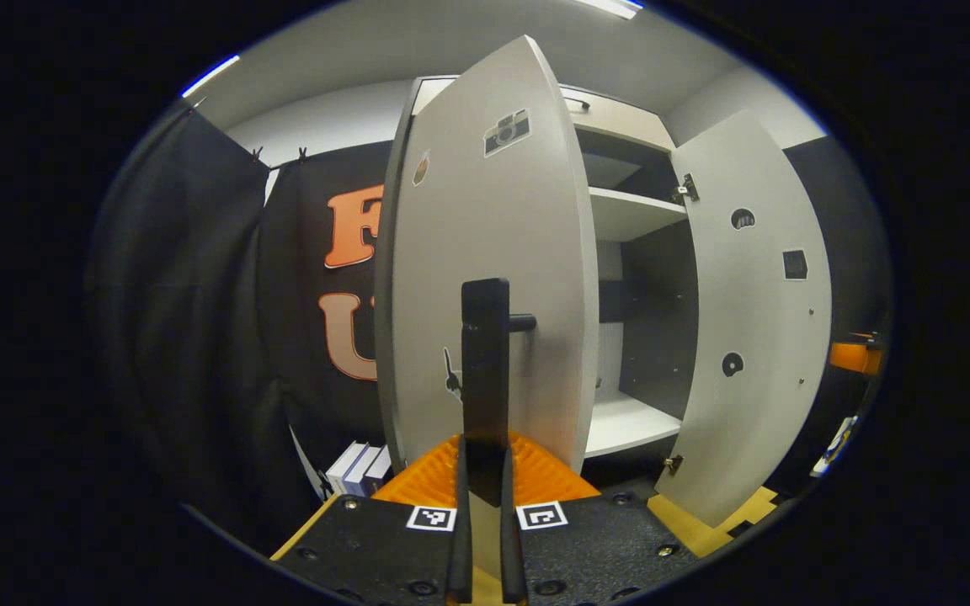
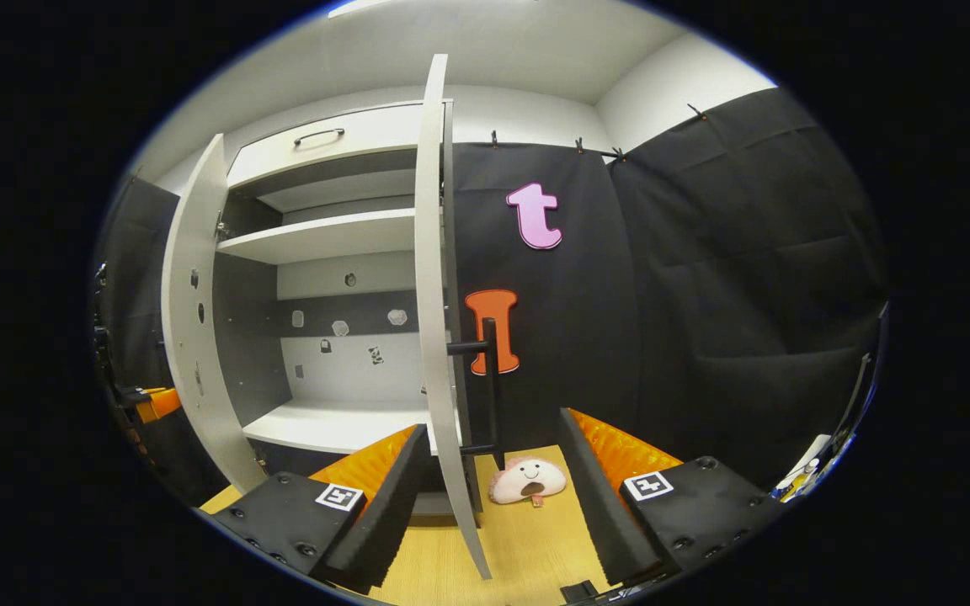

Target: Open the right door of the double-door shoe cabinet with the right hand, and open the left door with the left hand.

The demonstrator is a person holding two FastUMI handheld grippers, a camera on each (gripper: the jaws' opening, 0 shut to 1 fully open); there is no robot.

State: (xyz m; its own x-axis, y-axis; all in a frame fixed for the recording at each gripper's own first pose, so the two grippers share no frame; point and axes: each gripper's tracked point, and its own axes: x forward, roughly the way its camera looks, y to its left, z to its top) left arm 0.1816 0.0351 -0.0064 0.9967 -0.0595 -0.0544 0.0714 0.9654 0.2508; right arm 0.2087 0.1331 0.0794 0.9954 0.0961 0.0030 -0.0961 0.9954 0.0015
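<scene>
Both doors of the shoe cabinet (image 2: 325, 252) look swung out now, so the job seems nearly done.

Left hand-held gripper (image 1: 485, 471): its two fingers are squeezed tight on the black handle (image 1: 485, 362) of the left door (image 1: 485, 252). The handle stands straight up right in front of the cam, w/ the door just behind it. To do this bit well: pull slow and follow the door's round swing, don't yank straight back. Keep the grip square on the bar so it won't twist or slip. Stop when the door won't go more, then let go softly.

Right hand-held gripper (image 2: 493, 488): fingers wide apart, holding nothing. The right door (image 2: 439, 337) is edge-on between the fingers but farther off, its handle (image 2: 489, 387) up ahead, not touching. A small plush toy (image 2: 527, 480) lies on the floor (image 2: 519, 547) near the door's foot, so keep the door from bumping it.

In the left gripper view the right door (image 1: 746, 337) is open wide too, and the shelves (image 1: 628, 421) inside look bare.
</scene>
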